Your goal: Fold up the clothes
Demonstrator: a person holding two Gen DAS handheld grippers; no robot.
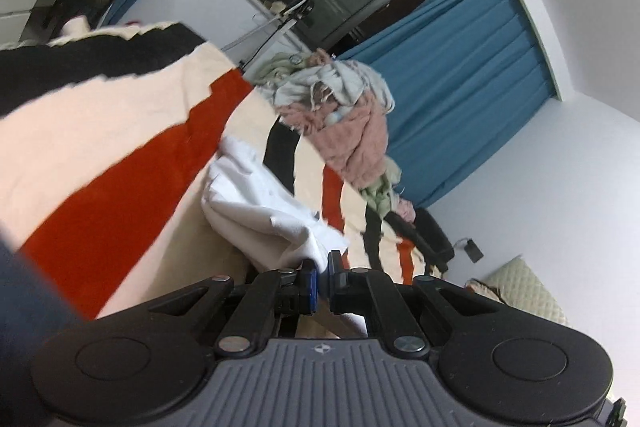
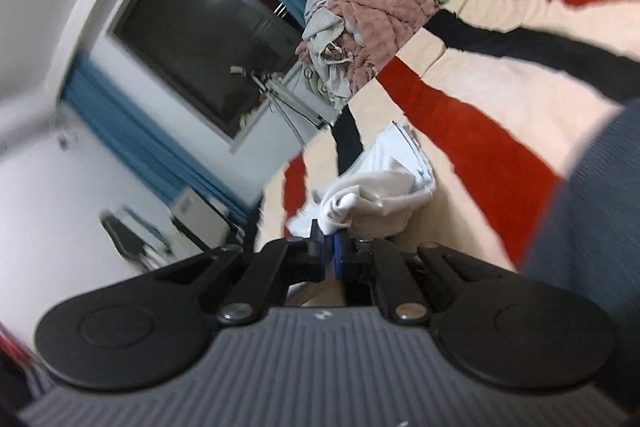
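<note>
Clamping white garment edges, left gripper, right gripper, held corners hidden, right view blurred.

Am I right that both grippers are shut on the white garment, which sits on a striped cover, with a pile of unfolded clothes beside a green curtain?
Nearly: the curtain is blue, not green, as the left wrist view shows. The rest holds: the left gripper and right gripper are both shut on the white garment, over the striped cover, with the pile of unfolded clothes beside that curtain.
</note>
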